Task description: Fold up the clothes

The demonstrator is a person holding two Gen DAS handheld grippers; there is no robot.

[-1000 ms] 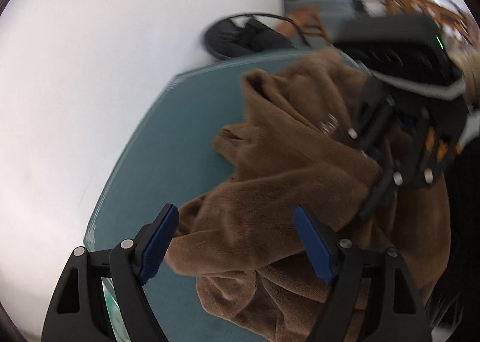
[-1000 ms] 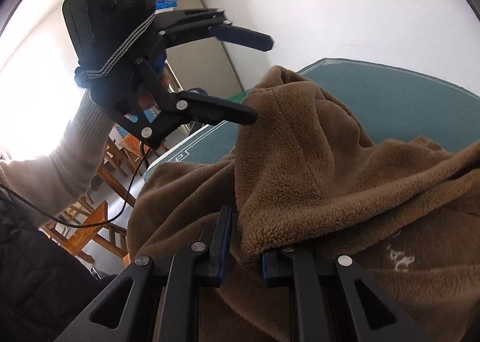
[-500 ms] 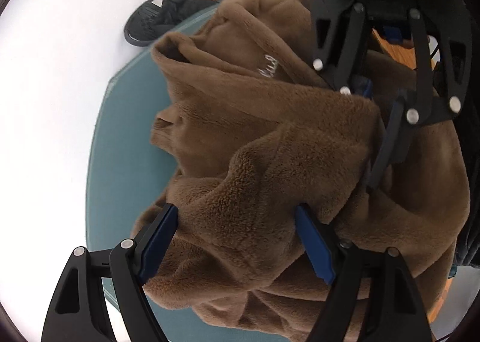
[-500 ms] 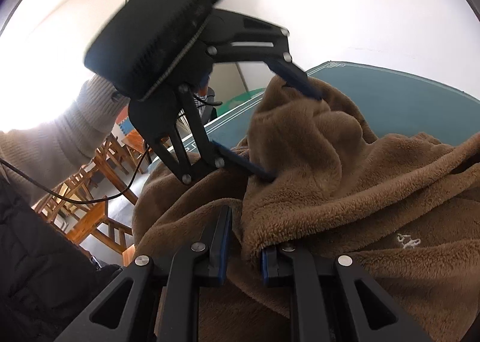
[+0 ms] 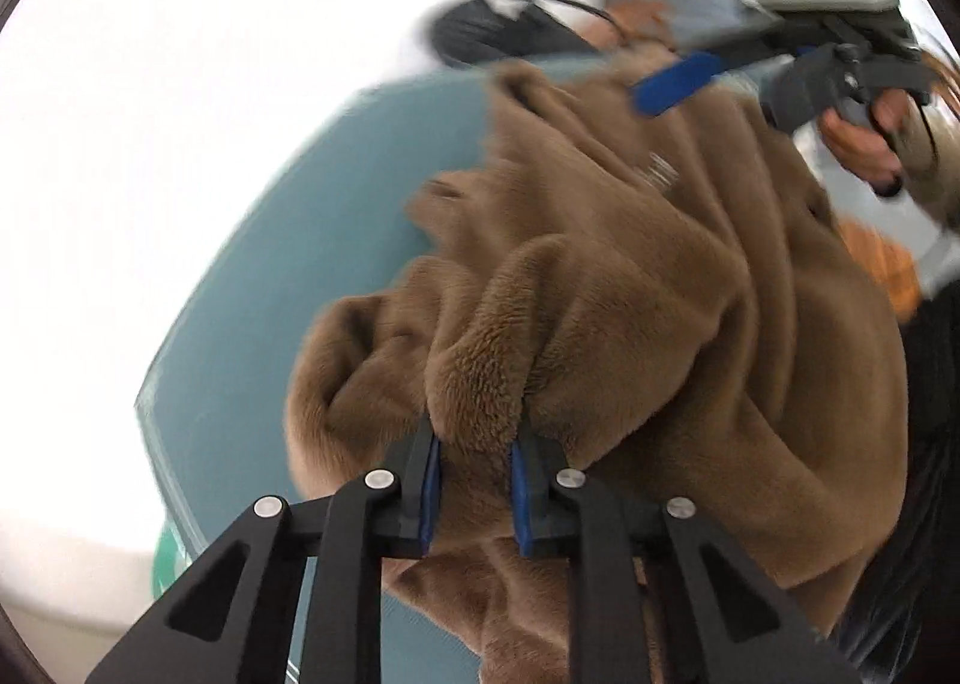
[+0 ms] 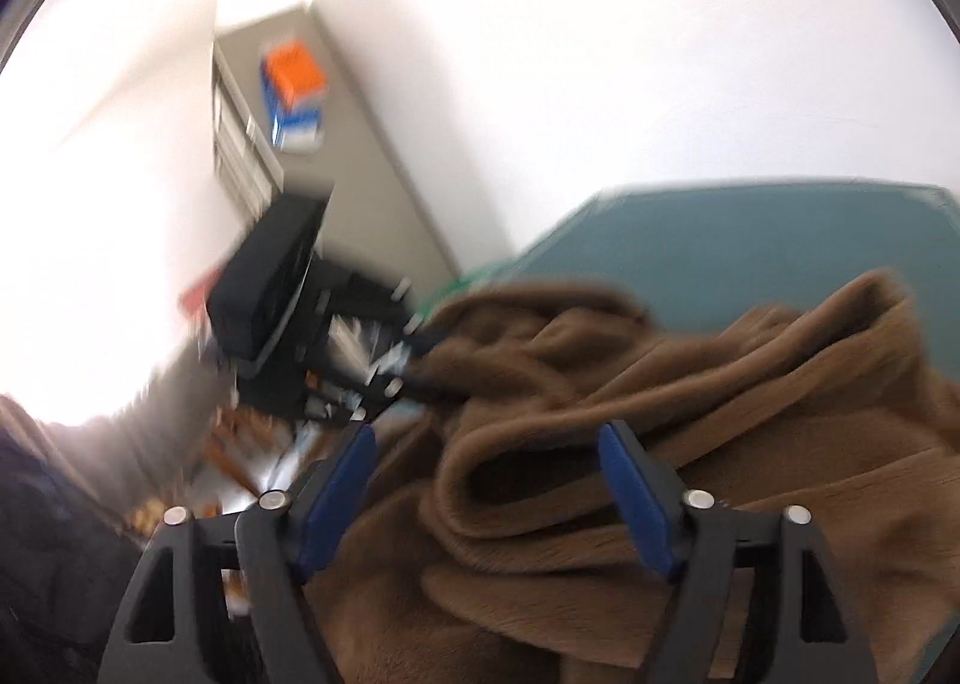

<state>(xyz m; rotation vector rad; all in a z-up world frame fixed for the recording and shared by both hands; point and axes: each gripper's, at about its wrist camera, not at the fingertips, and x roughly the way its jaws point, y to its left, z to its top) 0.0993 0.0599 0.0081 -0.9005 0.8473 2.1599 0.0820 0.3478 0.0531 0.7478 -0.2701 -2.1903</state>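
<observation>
A brown fleece garment [image 5: 660,294] lies bunched on the teal table [image 5: 288,294]. My left gripper [image 5: 474,444] is closing, and its blue pads pinch a thick fold of the fleece. My right gripper [image 6: 486,480] is opening, with its blue pads wide apart above a loose fold of the garment [image 6: 750,384] and pressing on nothing. In the left wrist view one blue pad [image 5: 675,82] of the right gripper hovers over the garment's far edge, with a person's hand [image 5: 864,144] behind it. The left gripper [image 6: 420,360] appears blurred at the fleece's left edge in the right wrist view.
A white wall runs along the far side of the teal table [image 6: 750,240]. A grey cabinet [image 6: 336,156] bears an orange and blue box [image 6: 294,96]. A black round object [image 5: 498,30] sits beyond the table's far end. Blurred wooden chairs [image 6: 240,444] stand at the left.
My left gripper's jaws have come together on a fold of the fleece. My right gripper has let go of its fold, spread wide and pulled away from the left one.
</observation>
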